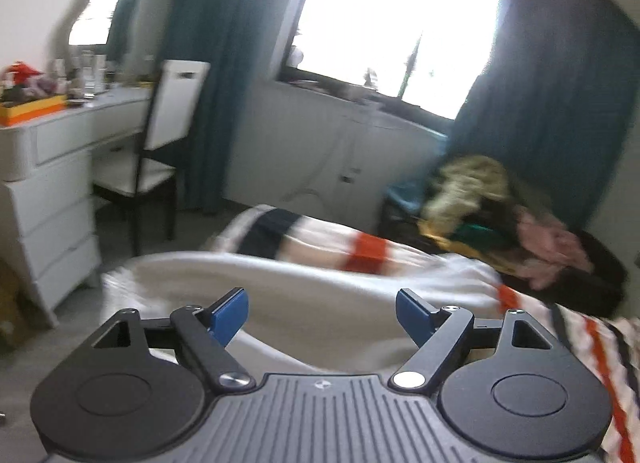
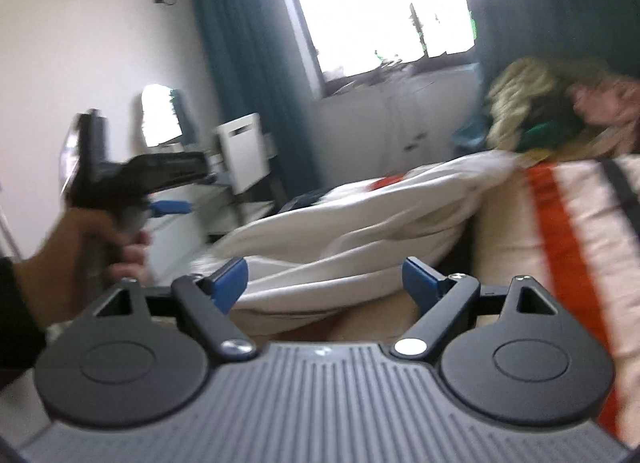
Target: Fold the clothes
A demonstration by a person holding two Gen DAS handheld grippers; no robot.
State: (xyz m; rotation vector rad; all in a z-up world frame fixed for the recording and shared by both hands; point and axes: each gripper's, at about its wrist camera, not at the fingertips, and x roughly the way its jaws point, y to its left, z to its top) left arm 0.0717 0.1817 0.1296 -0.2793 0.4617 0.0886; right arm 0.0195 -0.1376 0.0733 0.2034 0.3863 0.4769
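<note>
A white garment [image 1: 304, 295] lies rumpled on the striped bed cover [image 1: 332, 239], blurred by motion. My left gripper [image 1: 322, 319] hovers just above its near edge, open, with nothing between its blue fingertips. In the right wrist view the same white garment [image 2: 348, 223] bulges up in front of my right gripper [image 2: 324, 283], which is also open and holds nothing. A hand [image 2: 80, 259] at the left of that view carries the left gripper [image 2: 170, 207], held apart from the cloth.
A heap of other clothes [image 1: 500, 215] sits at the bed's far right, below teal curtains [image 1: 560, 103]. A white dresser [image 1: 52, 183] and a chair [image 1: 160, 151] stand left of the bed, with grey floor between. A window [image 1: 400, 15] is behind.
</note>
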